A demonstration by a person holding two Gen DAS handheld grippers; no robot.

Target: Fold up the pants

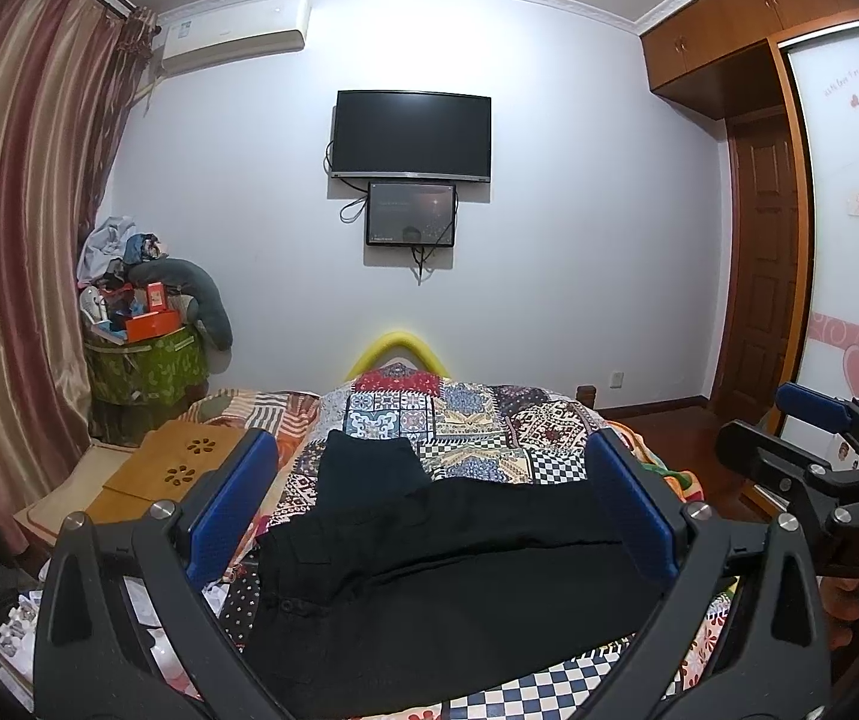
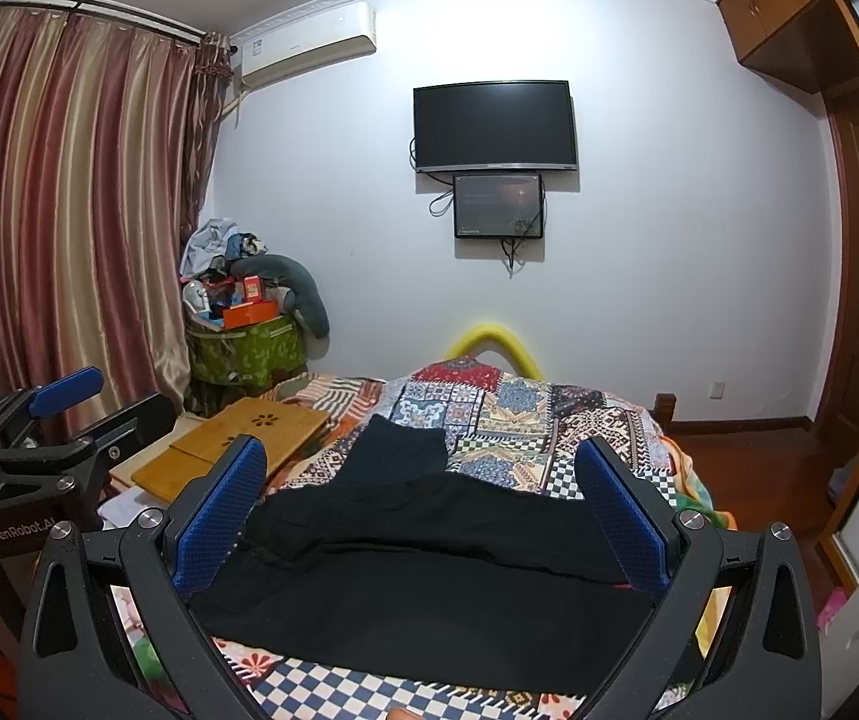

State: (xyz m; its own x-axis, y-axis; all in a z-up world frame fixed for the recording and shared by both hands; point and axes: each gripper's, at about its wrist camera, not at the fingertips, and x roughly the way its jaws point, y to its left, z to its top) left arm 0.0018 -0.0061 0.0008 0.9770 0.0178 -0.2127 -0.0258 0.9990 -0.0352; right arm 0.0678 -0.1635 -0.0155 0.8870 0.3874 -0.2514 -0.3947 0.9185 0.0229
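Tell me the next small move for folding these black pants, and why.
Probably lower both grippers onto the black pants and pinch an edge. The left gripper and right gripper are open and hold nothing, while the pants lie spread across the patchwork quilt, not neatly folded.

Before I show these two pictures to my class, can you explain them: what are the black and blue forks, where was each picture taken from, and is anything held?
The forks are hand-held grippers, one in each of a person's hands, each with its own camera looking along its fingers. One picture looks past the left gripper, the other past the right gripper. Both are open and hold nothing. Beyond them, black pants lie spread on a patchwork quilt covering a bed. A wooden lap tray sits at the bed's left side. Folding has not begun.
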